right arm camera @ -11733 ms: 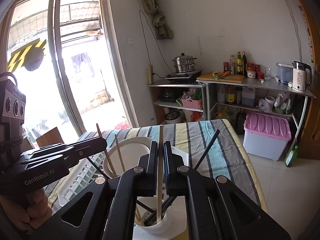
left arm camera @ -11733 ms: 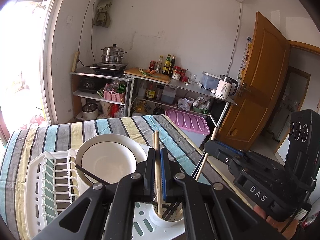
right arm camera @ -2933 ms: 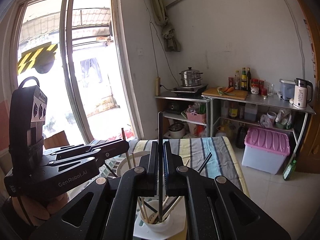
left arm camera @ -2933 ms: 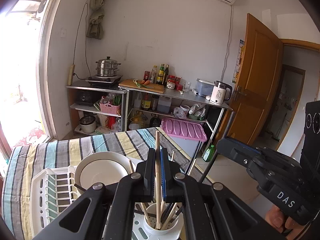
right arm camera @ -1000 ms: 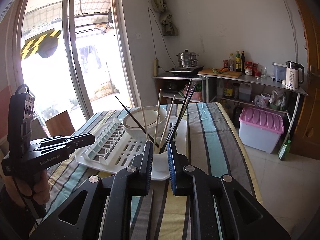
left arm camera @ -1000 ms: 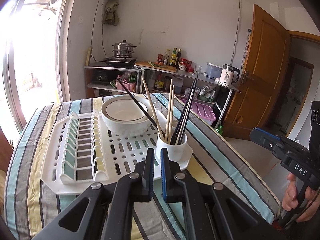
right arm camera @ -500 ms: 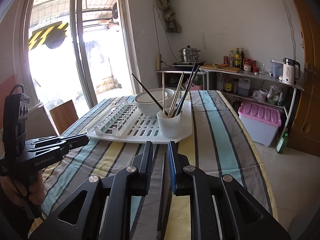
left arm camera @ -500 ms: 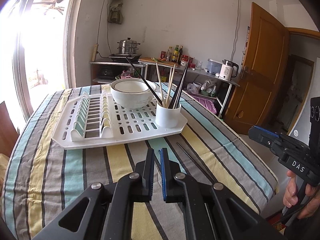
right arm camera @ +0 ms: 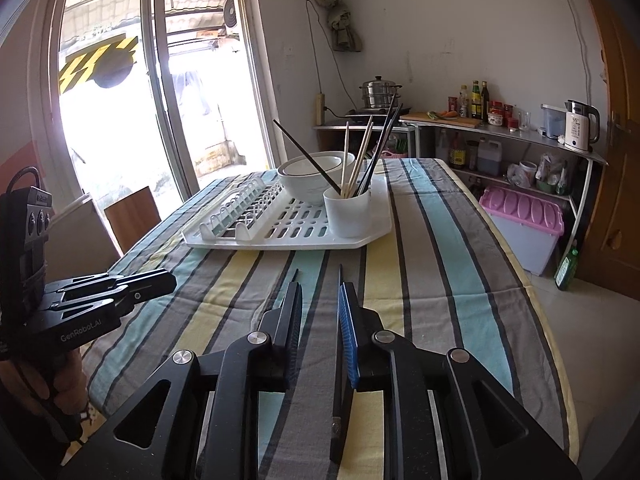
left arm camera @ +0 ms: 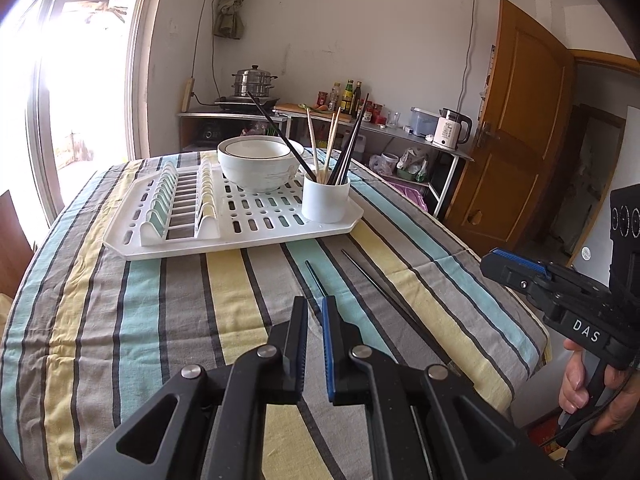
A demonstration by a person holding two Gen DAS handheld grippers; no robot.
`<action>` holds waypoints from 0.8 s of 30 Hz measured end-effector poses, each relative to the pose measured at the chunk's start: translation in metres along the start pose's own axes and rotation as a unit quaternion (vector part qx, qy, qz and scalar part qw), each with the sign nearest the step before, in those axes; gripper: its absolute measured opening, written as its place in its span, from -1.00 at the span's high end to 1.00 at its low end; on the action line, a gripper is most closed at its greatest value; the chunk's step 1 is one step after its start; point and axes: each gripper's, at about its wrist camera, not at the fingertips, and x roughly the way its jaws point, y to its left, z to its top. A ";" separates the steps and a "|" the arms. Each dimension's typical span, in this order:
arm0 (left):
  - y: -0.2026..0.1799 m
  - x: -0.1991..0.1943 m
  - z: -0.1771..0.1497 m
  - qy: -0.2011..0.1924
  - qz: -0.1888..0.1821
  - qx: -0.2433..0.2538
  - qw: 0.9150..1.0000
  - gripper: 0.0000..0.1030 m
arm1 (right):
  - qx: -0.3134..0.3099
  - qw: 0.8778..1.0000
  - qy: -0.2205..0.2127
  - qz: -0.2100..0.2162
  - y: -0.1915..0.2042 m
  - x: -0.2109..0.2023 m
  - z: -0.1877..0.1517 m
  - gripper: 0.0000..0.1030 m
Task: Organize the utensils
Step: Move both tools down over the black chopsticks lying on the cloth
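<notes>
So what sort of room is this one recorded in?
Most likely a small home kitchen: a steamer pot on a cooker, shelves with sauce bottles and a kettle, and a dish rack on the table.

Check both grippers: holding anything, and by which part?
Nothing held. Left gripper is shut, empty. Right gripper has just been opening; a black chopstick lies on the tablecloth between its jaws, ungripped.
</notes>
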 end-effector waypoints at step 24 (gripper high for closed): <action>0.001 0.081 0.012 0.078 -0.024 -0.021 0.996 0.78 | -0.014 0.998 0.067 0.003 -0.014 0.058 -0.003 0.57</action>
